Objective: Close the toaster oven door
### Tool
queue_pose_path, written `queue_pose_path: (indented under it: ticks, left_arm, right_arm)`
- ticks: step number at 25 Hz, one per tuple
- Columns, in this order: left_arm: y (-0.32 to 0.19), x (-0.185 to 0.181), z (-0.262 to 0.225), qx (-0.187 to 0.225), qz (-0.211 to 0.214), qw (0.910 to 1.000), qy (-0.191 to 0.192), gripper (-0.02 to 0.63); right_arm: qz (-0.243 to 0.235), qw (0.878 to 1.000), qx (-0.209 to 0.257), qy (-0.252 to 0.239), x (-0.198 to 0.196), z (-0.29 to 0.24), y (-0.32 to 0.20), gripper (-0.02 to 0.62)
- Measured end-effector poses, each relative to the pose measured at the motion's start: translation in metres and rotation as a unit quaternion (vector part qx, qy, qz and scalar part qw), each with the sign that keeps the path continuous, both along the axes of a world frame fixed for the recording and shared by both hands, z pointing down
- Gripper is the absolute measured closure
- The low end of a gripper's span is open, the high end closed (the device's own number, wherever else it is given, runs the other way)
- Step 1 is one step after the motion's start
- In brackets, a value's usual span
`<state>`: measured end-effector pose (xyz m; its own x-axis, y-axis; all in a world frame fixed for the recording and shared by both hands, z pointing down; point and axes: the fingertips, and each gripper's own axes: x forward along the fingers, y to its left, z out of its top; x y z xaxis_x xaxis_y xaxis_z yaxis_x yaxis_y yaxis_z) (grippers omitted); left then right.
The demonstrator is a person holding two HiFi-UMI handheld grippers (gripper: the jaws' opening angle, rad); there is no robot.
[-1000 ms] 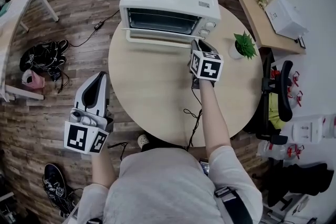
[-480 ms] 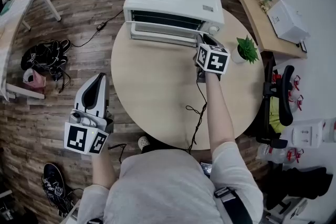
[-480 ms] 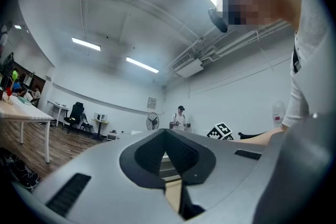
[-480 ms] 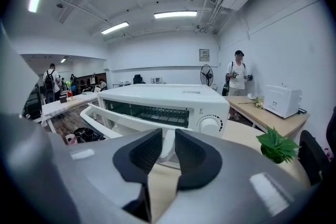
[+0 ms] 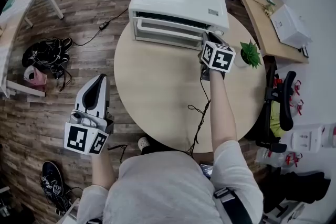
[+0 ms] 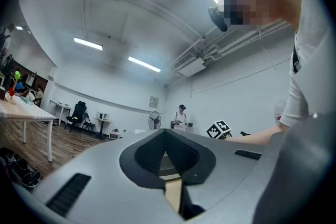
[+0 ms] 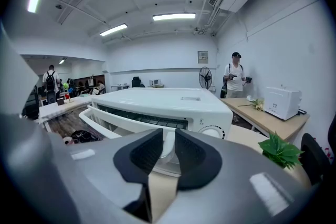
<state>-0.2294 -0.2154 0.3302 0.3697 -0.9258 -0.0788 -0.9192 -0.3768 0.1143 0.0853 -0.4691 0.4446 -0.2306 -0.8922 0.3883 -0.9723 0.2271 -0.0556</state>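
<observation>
White toaster oven at the far edge of the round table, front toward the person. Door swung up within the last second: from lying flat and open, through half raised, to nearly upright now, with only a dark slit left along its top edge. Probably one last push short of latched, so most of the task done. Right gripper at the door's right end, raised and carried farther along with it, with jaws just narrowed and the right end of the door handle between them, seemingly pinched. Left gripper unmoved off the table's near left, over the floor, jaws together on nothing.

Pale wood tabletop, bare but for a thin black cable trailing to the near edge and a small potted plant at the right. Dark plank floor all around. Shoes to the left, a desk with a white box at the far right, a black chair at the right.
</observation>
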Motion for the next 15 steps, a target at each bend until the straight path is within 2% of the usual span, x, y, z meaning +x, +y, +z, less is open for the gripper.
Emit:
queue_pose_path:
  ticks: [15]
  left_arm:
    - [0.001,-0.018,0.004,-0.007,-0.016,0.9999,0.001,0.6]
  right_arm:
    - [0.016,1.0,0.004,0.016,0.001,-0.008,-0.02,0.531]
